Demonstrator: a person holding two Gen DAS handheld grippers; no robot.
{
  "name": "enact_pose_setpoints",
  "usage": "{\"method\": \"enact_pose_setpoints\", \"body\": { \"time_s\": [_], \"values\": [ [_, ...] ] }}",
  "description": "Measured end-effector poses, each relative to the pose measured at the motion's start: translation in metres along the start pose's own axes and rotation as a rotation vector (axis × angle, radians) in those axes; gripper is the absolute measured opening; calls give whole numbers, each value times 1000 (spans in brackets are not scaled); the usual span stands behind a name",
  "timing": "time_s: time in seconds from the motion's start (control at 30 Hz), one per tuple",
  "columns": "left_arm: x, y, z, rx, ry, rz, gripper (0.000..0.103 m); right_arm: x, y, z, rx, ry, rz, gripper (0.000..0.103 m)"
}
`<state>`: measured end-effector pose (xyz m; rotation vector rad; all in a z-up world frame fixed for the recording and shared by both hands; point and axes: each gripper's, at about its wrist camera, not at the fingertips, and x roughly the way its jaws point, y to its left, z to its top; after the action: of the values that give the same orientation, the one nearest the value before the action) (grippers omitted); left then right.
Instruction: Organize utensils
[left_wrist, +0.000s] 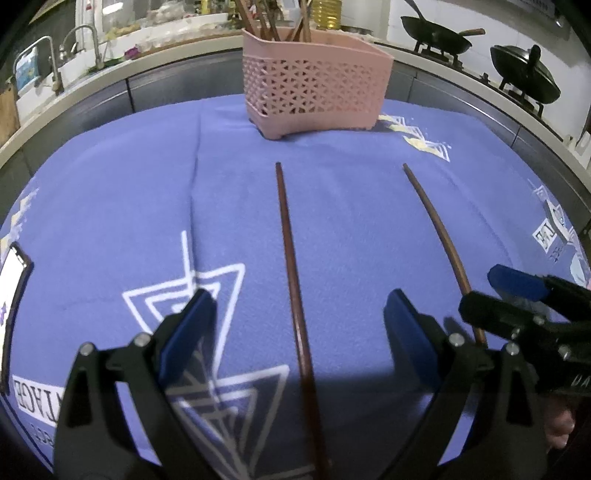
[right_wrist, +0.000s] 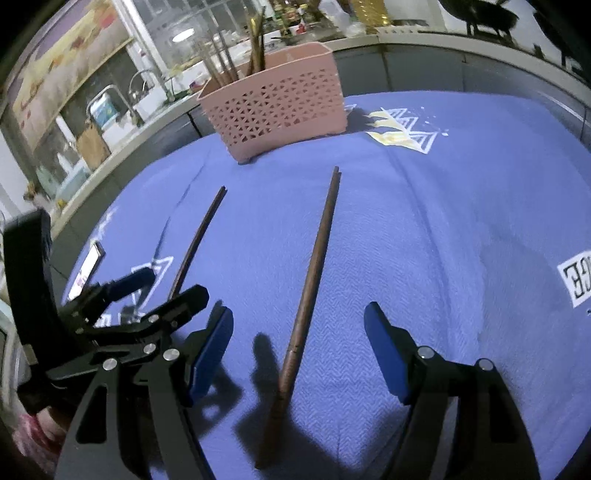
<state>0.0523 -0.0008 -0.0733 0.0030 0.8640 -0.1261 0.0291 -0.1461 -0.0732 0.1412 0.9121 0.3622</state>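
While both tongs hang wide open and empty, 1 chopstick (left_wrist: 291, 266) lies between the left gripper's (left_wrist: 301, 325) fingers and another chopstick (right_wrist: 314, 280) between the right gripper's (right_wrist: 299, 347). Pickup looks next: lower, close, then carry to the pink basket (left_wrist: 314, 88) ahead.

Left chopstick (left_wrist: 291, 266): I lose its near end off the frame's bottom edge.
Phone (left_wrist: 11, 295): left edge crops it.
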Motion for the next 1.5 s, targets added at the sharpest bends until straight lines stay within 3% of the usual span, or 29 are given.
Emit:
{"method": "enact_pose_setpoints", "body": {
  "time_s": [0.17, 0.23, 0.4, 0.83, 1.0, 1.1, 1.17, 1.33, 1.5],
  "values": [
    [1, -1, -1, 9, -1, 9, 91, 3, 8, -3, -72, 1, -50, 72],
    [1, -2, -1, 9, 0, 9, 91, 4, 10, -4, -102, -2, -80, 67],
    [1, -2, -1, 10, -1, 9, 91, 2, -1, -1, -68, -10, -112, 65],
    [1, -2, -1, 11, -1, 9, 91, -6, 7, 1, -44, -28, -20, 65],
    [1, -1, -1, 11, -1, 8, 91, 4, 15, -2, -74, 17, -21, 65],
    [0, -1, -1, 12, -1, 9, 91, 6, 20, -4, -120, 13, -63, 64],
    [1, -2, -1, 13, 0, 9, 91, 6, 19, -5, -137, 4, -95, 60],
    [1, -2, 0, 15, 0, 11, 91, 4, 10, -5, -161, -14, -159, 36],
    [1, -3, 0, 19, 2, 14, 91, 3, 4, -5, -166, -20, -162, 15]
  ]
}}
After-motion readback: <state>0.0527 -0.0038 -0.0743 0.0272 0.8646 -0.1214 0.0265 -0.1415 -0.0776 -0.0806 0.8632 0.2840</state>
